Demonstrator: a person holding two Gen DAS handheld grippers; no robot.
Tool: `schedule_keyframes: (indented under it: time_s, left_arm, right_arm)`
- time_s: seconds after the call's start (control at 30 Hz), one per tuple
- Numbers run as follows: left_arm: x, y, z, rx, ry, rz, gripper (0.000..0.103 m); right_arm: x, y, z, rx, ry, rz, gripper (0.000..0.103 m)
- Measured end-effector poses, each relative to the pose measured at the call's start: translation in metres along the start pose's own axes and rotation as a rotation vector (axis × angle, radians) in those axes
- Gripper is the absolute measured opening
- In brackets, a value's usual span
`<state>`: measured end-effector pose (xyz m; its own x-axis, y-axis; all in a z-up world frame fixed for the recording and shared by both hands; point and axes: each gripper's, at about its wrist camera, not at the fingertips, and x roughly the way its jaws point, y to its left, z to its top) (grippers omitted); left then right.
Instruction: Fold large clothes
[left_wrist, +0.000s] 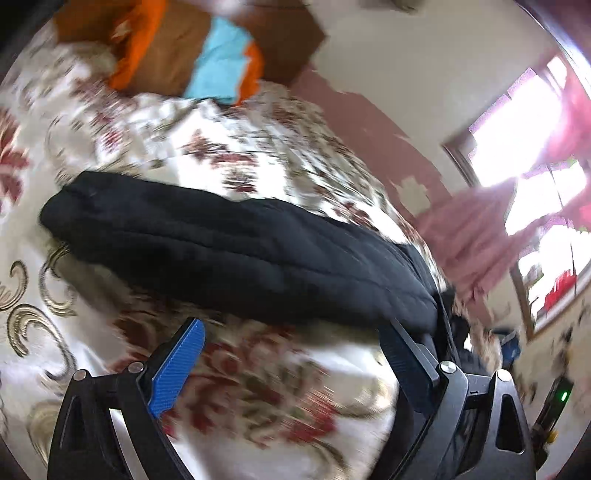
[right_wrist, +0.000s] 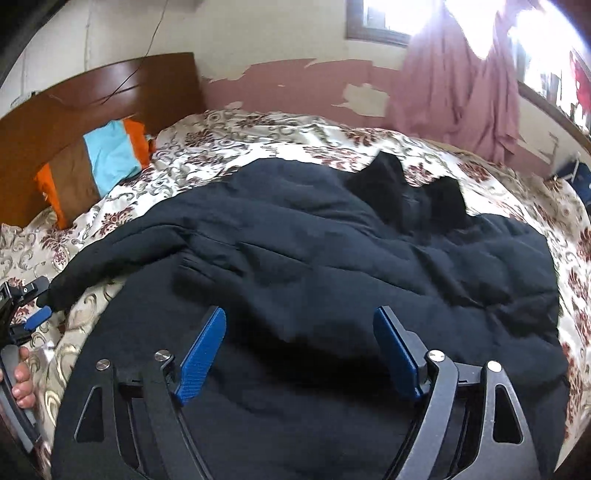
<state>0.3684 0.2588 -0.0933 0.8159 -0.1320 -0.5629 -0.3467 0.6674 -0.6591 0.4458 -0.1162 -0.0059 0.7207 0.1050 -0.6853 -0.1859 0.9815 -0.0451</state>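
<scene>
A large black padded jacket (right_wrist: 314, 251) lies spread on a floral bedspread (right_wrist: 258, 136). One of its sleeves (left_wrist: 221, 247) stretches across the left wrist view, just ahead of my left gripper (left_wrist: 291, 328). That gripper is open, its blue pads (left_wrist: 177, 369) wide apart over the bedspread with nothing between them. In the right wrist view my right gripper (right_wrist: 300, 314) hovers open over the jacket's body and holds no cloth. The left gripper (right_wrist: 33, 317) also shows at the left edge there, near the sleeve's cuff (right_wrist: 62, 291), with a person's hand (right_wrist: 22, 384) on it.
An orange, brown and light-blue pillow (right_wrist: 99, 166) leans on the wooden headboard (right_wrist: 92, 96) at the bed's far left. A pink curtain (right_wrist: 454, 85) hangs by a bright window (left_wrist: 517, 147) past the bed. The wall behind has peeling paint.
</scene>
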Motion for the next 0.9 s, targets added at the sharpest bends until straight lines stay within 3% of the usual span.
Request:
schedule_keyframes:
  time_s: [0.2, 0.4, 0.57, 0.67, 0.73, 0.9]
  left_arm:
    - [0.024, 0.068, 0.012, -0.321, 0.080, -0.010, 0.096]
    - [0.035, 0.083, 0.025, -0.350, 0.051, -0.056, 0.096]
    - [0.040, 0.107, 0.038, -0.404, 0.002, -0.091, 0.093]
    - [0.041, 0.112, 0.043, -0.398, -0.012, -0.097, 0.078]
    - [0.042, 0.116, 0.045, -0.402, -0.018, -0.090, 0.058]
    - [0.035, 0.126, 0.048, -0.448, -0.042, -0.109, 0.024]
  right_arm:
    - [0.027, 0.029, 0.018, 0.062, 0.004, -0.034, 0.085]
    - [0.062, 0.023, 0.033, 0.173, 0.008, -0.082, 0.085]
    - [0.086, 0.030, 0.037, 0.183, 0.009, -0.101, 0.085]
    - [0.096, 0.035, 0.037, 0.175, 0.007, -0.113, 0.086]
    - [0.099, 0.037, 0.035, 0.174, 0.002, -0.126, 0.090]
    - [0.104, 0.036, 0.029, 0.185, -0.012, -0.134, 0.094]
